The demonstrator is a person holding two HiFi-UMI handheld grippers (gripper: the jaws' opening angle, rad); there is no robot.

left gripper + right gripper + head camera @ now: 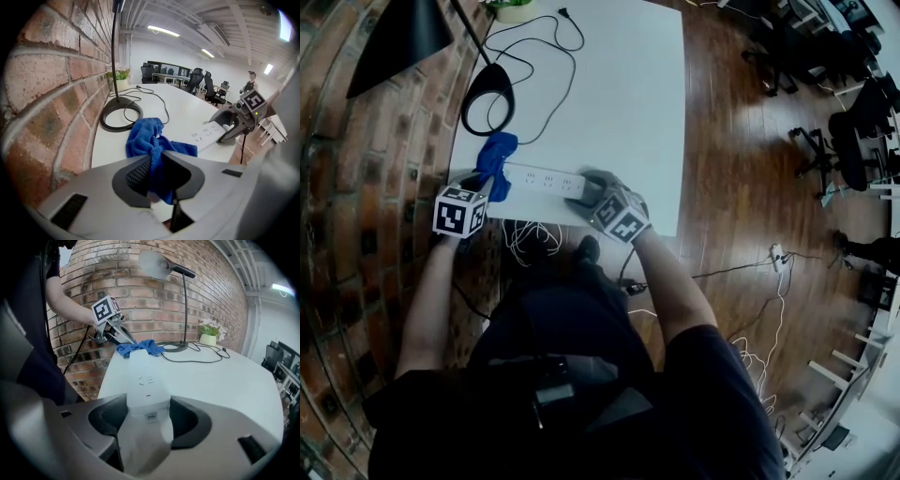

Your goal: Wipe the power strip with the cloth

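Note:
A white power strip [542, 180] lies along the near edge of the white table [619, 84]. My right gripper [592, 192] is shut on its right end; in the right gripper view the strip [143, 380] runs out from between the jaws [147, 416]. A blue cloth [495, 159] is bunched over the strip's left end. My left gripper [486, 186] is shut on the cloth, which in the left gripper view [150, 145] hangs pinched between the pads [157, 176]. The strip [206, 135] and the other gripper [243, 117] show beyond it.
A black lamp base [487, 89] with a looping black cable [539, 42] stands behind the cloth, and a potted plant [511, 7] at the far end. A brick wall [366, 169] runs along the left. Office chairs [844, 131] stand on the wooden floor to the right.

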